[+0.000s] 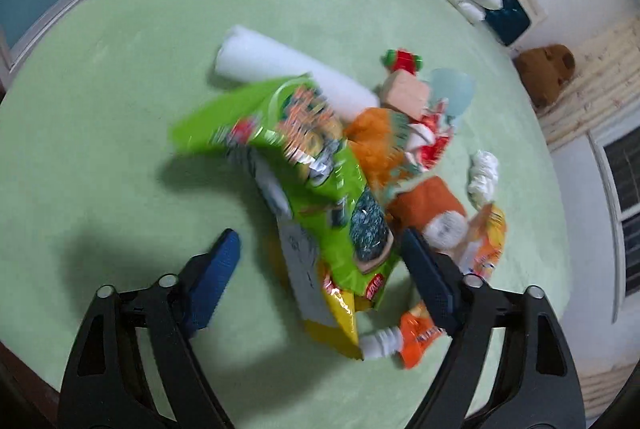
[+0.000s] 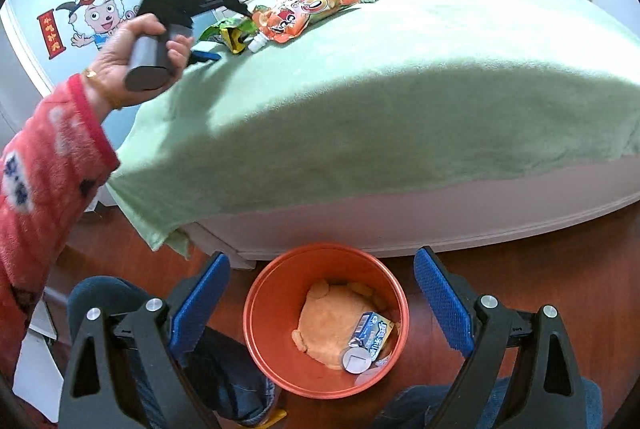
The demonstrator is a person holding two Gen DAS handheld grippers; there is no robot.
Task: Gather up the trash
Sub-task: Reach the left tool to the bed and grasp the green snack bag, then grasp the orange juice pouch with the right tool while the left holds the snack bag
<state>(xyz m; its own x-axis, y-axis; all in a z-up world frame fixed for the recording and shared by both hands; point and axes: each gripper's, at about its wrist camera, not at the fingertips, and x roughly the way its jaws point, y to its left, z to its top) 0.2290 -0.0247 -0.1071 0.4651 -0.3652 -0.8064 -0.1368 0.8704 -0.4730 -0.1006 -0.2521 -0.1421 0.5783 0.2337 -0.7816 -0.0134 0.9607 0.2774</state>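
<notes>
Green fleece-covered bed (image 1: 120, 109) carries the trash pile mid-mattress. Round orange plastic bin (image 2: 256, 313) on the floor below, partly filled. Crinkly green foil snack bag (image 1: 320, 165) tops the pile: light, floppy, slippery, so pinch a flat edge. Left gripper (image 1: 320, 253) is spread wide, straddling its lower end, gripping nothing. Right gripper (image 2: 320, 293) gapes empty over the bin.

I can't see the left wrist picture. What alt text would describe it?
Open left gripper above a pile of trash on a green bed sheet: a green snack bag, white foam roll, orange pouches and crumpled tissue.
</notes>
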